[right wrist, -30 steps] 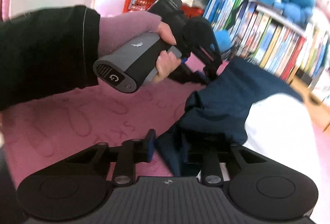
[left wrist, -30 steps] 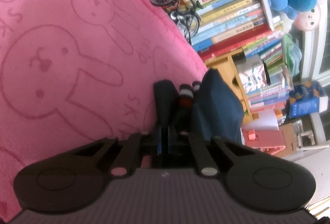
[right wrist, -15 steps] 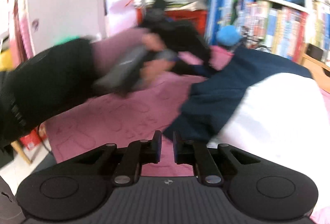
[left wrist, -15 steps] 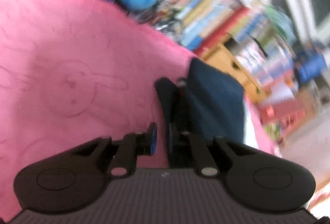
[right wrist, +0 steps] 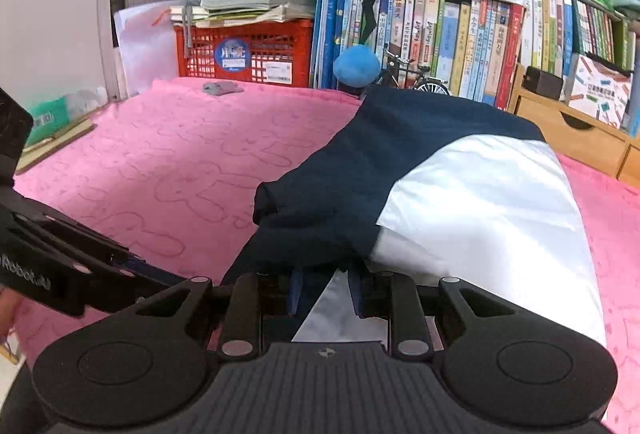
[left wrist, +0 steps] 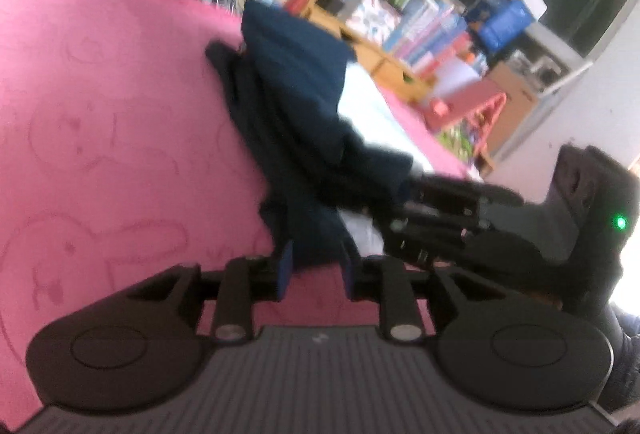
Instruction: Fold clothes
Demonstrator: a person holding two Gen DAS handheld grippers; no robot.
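My left fingers just opened, releasing the navy-and-white fabric garment, now beyond them; right fingers parted over it.

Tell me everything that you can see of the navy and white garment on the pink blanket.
The garment is navy on its left part and glossy white on its right, a thin smooth fabric by its look. It lies folded over, bunched along its near left edge, on the pink blanket with rabbit outlines. Its near edge reaches between the right gripper's parted fingers, whose jaws have just been opening.
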